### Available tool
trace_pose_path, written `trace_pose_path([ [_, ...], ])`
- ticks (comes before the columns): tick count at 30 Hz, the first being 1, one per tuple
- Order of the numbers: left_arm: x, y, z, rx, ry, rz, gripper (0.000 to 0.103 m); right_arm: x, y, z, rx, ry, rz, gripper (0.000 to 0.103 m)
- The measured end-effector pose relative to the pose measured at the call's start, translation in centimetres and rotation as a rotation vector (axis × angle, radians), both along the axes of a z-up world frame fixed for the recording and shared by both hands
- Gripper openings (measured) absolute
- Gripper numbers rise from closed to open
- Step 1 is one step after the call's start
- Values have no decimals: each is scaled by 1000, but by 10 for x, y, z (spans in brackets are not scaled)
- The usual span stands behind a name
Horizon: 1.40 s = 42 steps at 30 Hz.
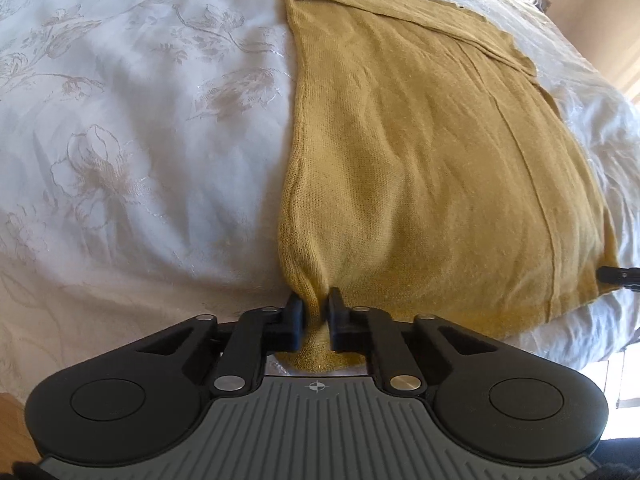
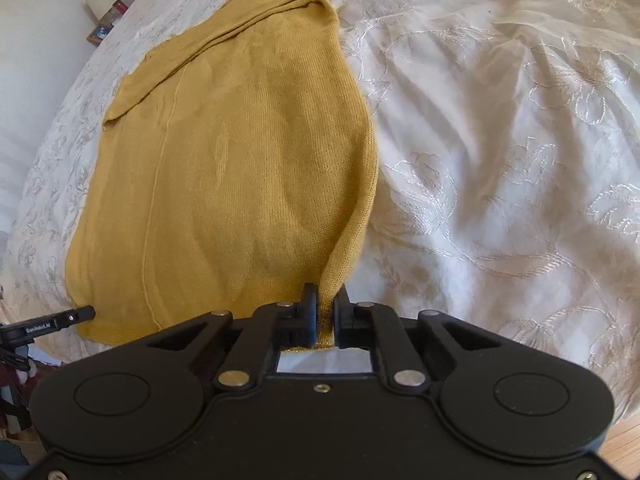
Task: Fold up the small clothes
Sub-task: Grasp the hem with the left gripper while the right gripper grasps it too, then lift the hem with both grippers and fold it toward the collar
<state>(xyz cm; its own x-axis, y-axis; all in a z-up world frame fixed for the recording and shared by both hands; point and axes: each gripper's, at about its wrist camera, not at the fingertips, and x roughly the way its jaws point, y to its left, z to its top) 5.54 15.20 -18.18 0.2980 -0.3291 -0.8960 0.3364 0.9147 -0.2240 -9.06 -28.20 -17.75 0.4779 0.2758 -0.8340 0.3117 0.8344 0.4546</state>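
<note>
- While both near corners are pinched — the left gripper (image 1: 318, 312) and the right gripper (image 2: 326, 312) each clamped on the hem of the mustard knit garment (image 1: 420, 152) — lift them together, evenly, and carry them towards the far end.
- It lies flat on a white embroidered bedspread (image 2: 500, 140).
- Beyond, a bedside shelf (image 2: 106, 14) — cluttered, by the wall.

Black tool (image 1: 318, 312), grey ribbed base, silver rivets
</note>
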Motion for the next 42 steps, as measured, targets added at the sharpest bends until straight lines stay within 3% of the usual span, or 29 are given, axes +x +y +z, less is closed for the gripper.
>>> trace_pose_path([
  [4,-3,4,17,-46,-26,18,6,-8,-8,18,44,-59,-16,13],
  [11,11,13,64,-211,-112,144,6,-4,-27,59,91,-200,-68,13],
  [18,49,3,104,-297,-225,215,6,37,-42,86,108,-330,-109,13],
  [25,100,-9,123,-350,-300,283,6,99,-61,99,120,-421,-115,13],
  [36,175,-39,130,-302,-353,339,6,204,-99,96,89,-467,-142,13],
  [42,200,-51,116,-252,-329,336,6,237,-94,82,-13,-329,-28,24],
])
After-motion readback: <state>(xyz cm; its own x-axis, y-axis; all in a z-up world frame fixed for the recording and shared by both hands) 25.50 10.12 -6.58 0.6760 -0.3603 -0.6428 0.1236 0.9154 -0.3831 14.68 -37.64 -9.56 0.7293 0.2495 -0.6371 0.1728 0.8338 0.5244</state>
